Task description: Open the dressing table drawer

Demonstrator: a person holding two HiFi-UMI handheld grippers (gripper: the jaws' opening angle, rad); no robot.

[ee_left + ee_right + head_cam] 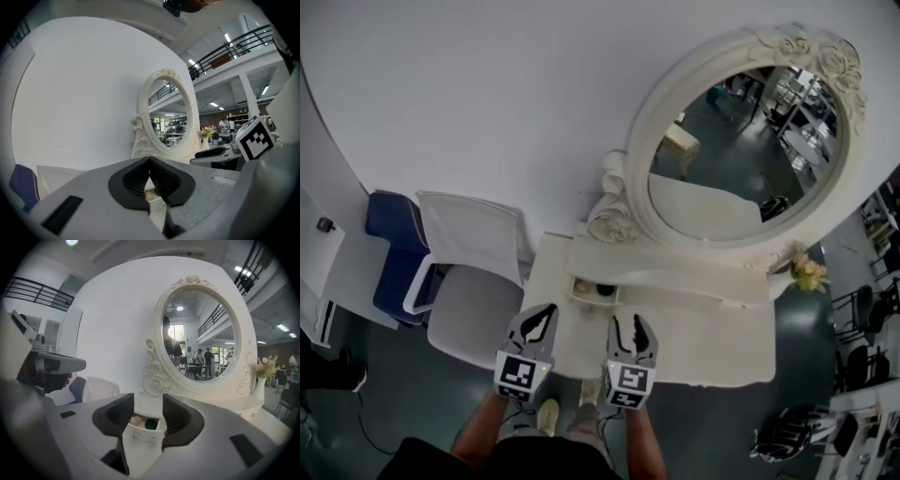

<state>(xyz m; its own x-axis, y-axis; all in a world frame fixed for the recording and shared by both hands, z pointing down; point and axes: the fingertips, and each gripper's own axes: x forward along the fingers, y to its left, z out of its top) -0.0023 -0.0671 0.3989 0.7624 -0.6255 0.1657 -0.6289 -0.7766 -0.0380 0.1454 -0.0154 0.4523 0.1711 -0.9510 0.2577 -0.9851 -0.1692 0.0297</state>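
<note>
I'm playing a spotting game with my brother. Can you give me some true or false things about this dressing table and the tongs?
The small drawer is open. True.
The right tongs grip the drawer. False: they are open and hold nothing.
The left tongs are shut. True.
The mirror is square. False: it is oval.
Flowers stand beside the mirror. True.
</note>
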